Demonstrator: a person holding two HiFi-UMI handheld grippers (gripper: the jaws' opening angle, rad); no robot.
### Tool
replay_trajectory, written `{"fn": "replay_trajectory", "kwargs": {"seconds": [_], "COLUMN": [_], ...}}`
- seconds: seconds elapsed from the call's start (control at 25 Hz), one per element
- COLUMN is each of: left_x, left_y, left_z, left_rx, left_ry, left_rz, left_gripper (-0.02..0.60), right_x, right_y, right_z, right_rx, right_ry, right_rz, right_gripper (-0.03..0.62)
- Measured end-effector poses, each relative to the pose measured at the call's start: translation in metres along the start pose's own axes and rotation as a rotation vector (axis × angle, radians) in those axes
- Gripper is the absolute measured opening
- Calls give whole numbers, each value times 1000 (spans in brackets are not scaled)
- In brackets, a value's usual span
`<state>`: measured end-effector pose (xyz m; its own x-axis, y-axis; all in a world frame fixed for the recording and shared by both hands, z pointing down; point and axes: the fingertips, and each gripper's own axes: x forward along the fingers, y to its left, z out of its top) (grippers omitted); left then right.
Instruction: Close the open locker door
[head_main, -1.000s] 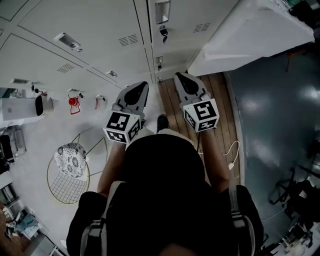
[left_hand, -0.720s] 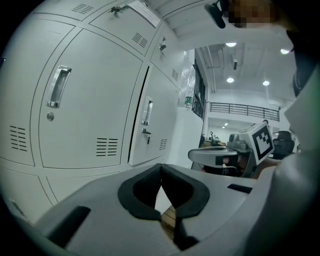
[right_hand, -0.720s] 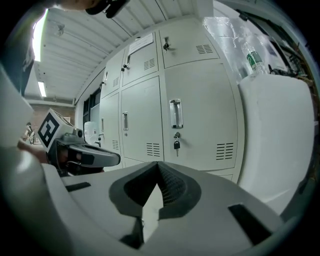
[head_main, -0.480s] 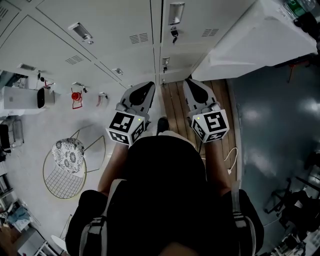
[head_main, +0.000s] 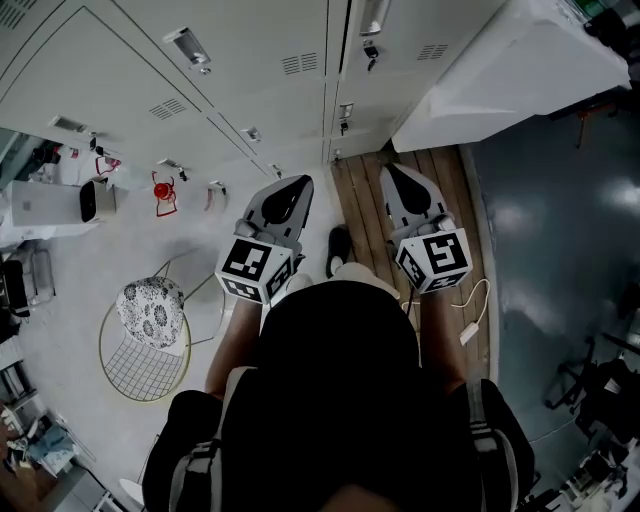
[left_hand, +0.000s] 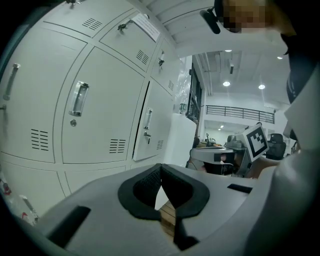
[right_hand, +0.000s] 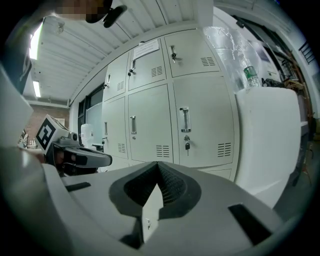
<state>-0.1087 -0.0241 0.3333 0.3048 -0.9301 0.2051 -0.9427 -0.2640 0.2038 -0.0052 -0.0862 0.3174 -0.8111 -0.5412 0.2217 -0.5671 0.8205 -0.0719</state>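
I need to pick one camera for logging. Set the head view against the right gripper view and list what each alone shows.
Head view only: the cushioned wire chair, the wooden floor strip, and the right gripper seen from outside.
Right gripper view only: its jaws shut together with nothing between them, and a paper sheet on an upper locker.
Both: the locker bank, the open white door and the left gripper.
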Motion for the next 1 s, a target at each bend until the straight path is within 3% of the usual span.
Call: {"fn": "replay_trajectory", "kwargs": {"seconds": [0.52, 0.8, 1.0], "left_x": [-136, -179, -200], "left_y": [-2, -22, -34], "left_z": [-26, -44, -46], "left_rx": [-30, -12, -19], "left_ry": [-3, 23, 17], "left_rz": [-30, -120, -146], "left_gripper": [17, 17, 17], "right_x": [-61, -99, -119], "right_y": [130, 180, 201], "right_z": [-1, -15, -18], "right_rx": [7, 18, 23], "right_ry": [-26, -38, -51], "right_rz": [-60, -118, -134], "right_gripper": [5, 3, 5]}}
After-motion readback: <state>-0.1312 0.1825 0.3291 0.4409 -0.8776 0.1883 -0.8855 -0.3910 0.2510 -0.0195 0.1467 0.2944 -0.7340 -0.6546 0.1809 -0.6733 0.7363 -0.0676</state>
